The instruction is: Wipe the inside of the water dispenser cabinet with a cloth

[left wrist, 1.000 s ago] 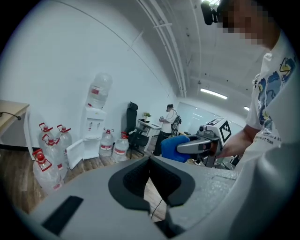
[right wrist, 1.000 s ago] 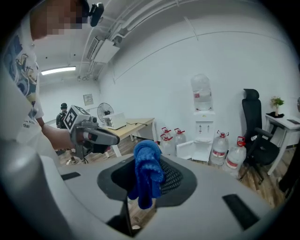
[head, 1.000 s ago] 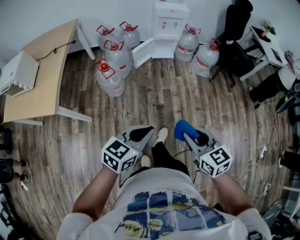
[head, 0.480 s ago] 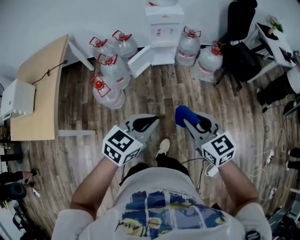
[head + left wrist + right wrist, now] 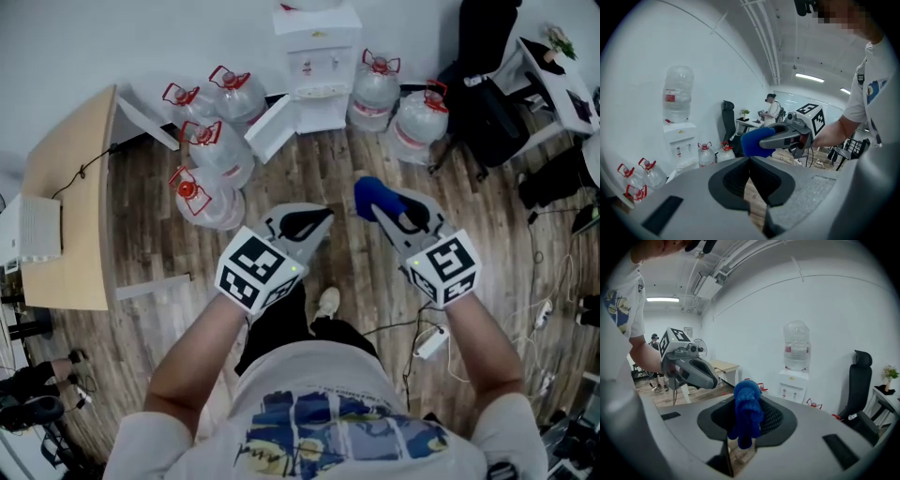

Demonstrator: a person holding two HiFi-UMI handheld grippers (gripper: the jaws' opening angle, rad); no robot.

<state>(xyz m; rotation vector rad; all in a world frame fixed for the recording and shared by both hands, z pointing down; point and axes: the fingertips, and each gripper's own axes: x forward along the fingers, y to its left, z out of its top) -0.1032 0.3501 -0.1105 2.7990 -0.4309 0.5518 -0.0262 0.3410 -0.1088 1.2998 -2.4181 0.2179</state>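
The white water dispenser (image 5: 316, 58) stands against the far wall with its lower cabinet door (image 5: 272, 129) swung open to the left. It also shows in the right gripper view as the dispenser (image 5: 794, 373) with a bottle on top, and in the left gripper view as the dispenser (image 5: 679, 136). My right gripper (image 5: 380, 202) is shut on a blue cloth (image 5: 374, 194), which bunches between the jaws as the cloth (image 5: 746, 412). My left gripper (image 5: 323, 220) is shut with nothing in it. Both are held above the wooden floor, well short of the dispenser.
Several large water bottles (image 5: 211, 155) stand left of the dispenser and two more bottles (image 5: 394, 98) to its right. A wooden desk (image 5: 66, 202) is at the left, a black office chair (image 5: 487, 66) at the right. Cables and a power strip (image 5: 429, 342) lie on the floor.
I have walked forward: the dispenser and bottles have come closer in the head view. Both grippers keep their hold and pose, the cloth still in the right one.
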